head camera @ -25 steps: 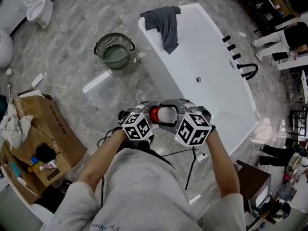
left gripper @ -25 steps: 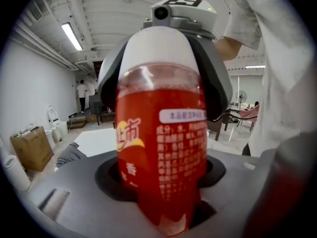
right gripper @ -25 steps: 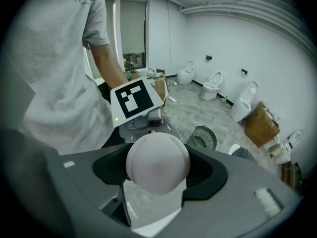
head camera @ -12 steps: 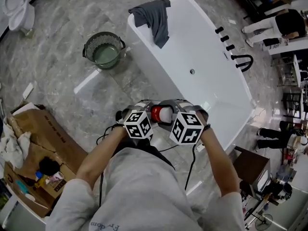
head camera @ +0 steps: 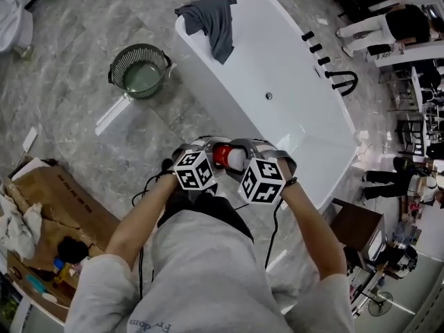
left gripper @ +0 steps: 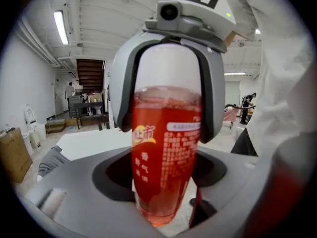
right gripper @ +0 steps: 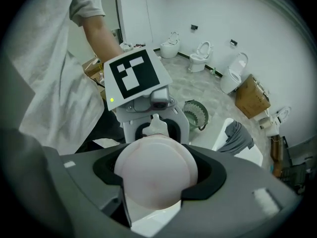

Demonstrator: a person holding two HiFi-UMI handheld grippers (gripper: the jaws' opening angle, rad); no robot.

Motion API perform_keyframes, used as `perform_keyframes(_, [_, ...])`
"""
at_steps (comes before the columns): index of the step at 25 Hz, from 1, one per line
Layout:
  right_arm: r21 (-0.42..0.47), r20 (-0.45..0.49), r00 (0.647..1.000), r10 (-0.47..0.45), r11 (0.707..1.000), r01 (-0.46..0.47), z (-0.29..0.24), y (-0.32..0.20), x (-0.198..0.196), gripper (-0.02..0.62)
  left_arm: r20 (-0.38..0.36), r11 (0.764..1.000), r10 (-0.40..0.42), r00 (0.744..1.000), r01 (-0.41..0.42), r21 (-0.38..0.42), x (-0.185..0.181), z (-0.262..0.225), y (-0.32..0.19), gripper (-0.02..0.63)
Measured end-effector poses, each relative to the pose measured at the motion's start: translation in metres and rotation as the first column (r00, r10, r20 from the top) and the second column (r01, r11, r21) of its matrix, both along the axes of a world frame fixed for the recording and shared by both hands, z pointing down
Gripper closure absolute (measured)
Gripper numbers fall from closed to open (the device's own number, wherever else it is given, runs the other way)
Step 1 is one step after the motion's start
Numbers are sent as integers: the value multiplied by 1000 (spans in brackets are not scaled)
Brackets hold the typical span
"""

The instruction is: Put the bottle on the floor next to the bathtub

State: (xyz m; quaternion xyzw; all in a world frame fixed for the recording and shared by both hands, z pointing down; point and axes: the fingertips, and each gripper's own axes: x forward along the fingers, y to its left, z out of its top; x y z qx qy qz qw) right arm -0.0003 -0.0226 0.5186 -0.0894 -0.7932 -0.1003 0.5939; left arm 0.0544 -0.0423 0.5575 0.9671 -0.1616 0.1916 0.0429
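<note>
The red-and-white bottle [head camera: 227, 157] sits level in mid-air, over the grey floor [head camera: 83, 137], beside the white bathtub [head camera: 277, 82].

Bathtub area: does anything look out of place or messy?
A grey cloth hangs over the far rim of the bathtub, and an open cardboard box on the floor at left holds a jumble of rags. The bottle lies sideways in mid-air, clamped by the left gripper and the right gripper.

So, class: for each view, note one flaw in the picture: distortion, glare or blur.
Head view: wide lens curves the bathtub; glare streak on the floor. Left gripper view: black fisheye corners, bottle looms oversized. Right gripper view: bottle too close, blurred.
</note>
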Motion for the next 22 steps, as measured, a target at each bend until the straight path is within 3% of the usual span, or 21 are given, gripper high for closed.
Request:
perform_keyframes(4, [4, -44, 998, 48, 999, -48, 9, -10, 8, 307, -31, 999, -48, 998, 47, -16, -16, 2, -1, 262])
perform_keyframes(11, [2, -120, 988, 94, 996, -94, 42, -26, 36, 306, -91, 976, -214, 973, 209, -63, -59, -3, -4, 264])
perform_keyframes(17, [-8, -159, 977, 144, 989, -147, 81, -43, 47, 307, -105, 937, -343, 933, 334, -98, -93, -4, -5, 264])
perform_keyframes(22, [-2, -163, 955, 247, 968, -251, 112, -69, 52, 305, -91, 897, -434, 897, 420, -139, -110, 5, -5, 264])
